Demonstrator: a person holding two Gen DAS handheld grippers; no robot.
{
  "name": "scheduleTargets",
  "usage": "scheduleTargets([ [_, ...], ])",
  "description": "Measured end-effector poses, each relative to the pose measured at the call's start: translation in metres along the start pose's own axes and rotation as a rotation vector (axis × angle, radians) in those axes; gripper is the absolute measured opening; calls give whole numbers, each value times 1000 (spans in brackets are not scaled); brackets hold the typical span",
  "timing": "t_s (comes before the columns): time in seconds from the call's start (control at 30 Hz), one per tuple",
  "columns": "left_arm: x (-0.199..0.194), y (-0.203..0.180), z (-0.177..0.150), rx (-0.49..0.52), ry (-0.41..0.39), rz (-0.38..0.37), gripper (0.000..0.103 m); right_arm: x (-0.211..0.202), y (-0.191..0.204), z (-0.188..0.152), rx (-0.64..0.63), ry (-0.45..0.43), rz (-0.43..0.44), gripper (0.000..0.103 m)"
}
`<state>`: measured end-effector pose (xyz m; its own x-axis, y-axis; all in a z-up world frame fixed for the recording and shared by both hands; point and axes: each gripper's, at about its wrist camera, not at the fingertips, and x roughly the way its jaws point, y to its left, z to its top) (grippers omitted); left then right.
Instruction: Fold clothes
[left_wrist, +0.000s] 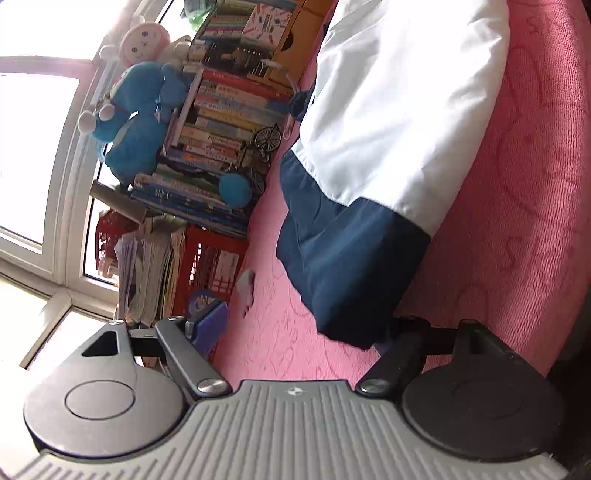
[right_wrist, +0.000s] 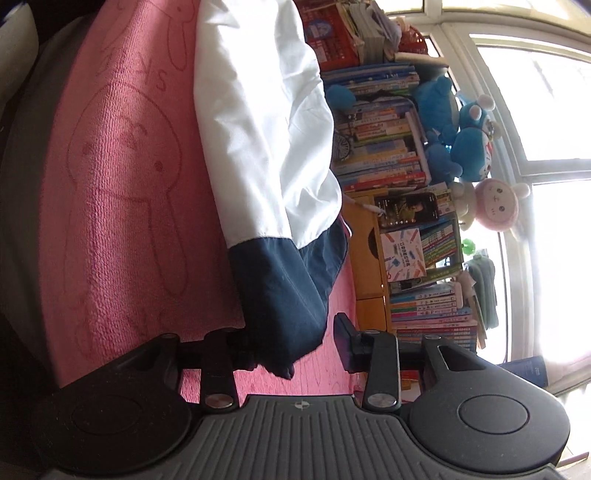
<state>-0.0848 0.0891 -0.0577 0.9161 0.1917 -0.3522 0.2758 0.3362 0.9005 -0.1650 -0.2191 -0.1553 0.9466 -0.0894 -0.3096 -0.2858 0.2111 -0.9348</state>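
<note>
A: Now, where does the garment lie, and what are your grippers doing?

B: You see a white jacket with a navy hem band, spread on a pink rabbit-print bed cover. Your left gripper has its fingers spread wide; the right-hand finger touches or slips under the hem corner, and the other finger stands well apart over bare cover. Nothing is pinched yet. Your right gripper is likewise released, its fingers either side of the opposite corner of the navy hem band.

A: How far along is the fold?

B: Early, by the look of it. A white panel overlaps the body in both views, so a sleeve or side may already be turned in, though that cannot be told for certain. The hem is not yet lifted; the bottom-to-top fold appears to remain, and both corners must first be clamped.

A: What surrounds the work, and what could obstruct it?

B: Beyond the far edge of the garment stand stacked books, a red crate and an orange box. Blue plush toys and a pink plush toy sit by the window. A small grey object lies on the cover near the left gripper; what it is cannot be told. The book stack is close to the jacket, so a hem swung that way could catch it.
</note>
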Motion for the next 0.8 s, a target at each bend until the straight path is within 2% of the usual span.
scheduleTargets([
  [0.1, -3, 9, -13, -92, 77, 8, 80, -5, -9, -14, 79, 78, 7, 56],
  [0.2, -11, 31, -27, -395, 181, 33, 80, -14, -20, -26, 250, 170, -2, 63],
  [0.27, -17, 46, -36, -597, 250, 50, 80, -19, -27, -32, 384, 229, -12, 64],
  [0.33, -25, 62, -44, -819, 301, 61, 79, -28, -39, -32, 596, 255, -49, 64],
  [0.37, -32, 71, -41, -971, 272, 55, 79, -36, -46, -29, 743, 245, -83, 65],
  [0.4, -39, 75, -35, -1081, 225, 51, 79, -44, -52, -26, 896, 230, -119, 66],
  [0.47, -43, 78, -15, -1219, 112, 28, 80, -51, -60, -16, 1175, 128, -164, 68],
  [0.53, -36, 72, 20, -1273, 8, -28, 83, -47, -62, 4, 1347, -13, -189, 68],
  [0.63, -10, 59, 73, -1262, -63, -119, 83, -18, -62, 48, 1443, -153, -136, 71],
  [0.73, 16, 49, 110, -1218, -79, -183, 83, 22, -74, 85, 1444, -181, 16, 71],
  [0.8, 31, 43, 124, -1175, -70, -166, 83, 44, -81, 103, 1428, -181, 84, 71],
])
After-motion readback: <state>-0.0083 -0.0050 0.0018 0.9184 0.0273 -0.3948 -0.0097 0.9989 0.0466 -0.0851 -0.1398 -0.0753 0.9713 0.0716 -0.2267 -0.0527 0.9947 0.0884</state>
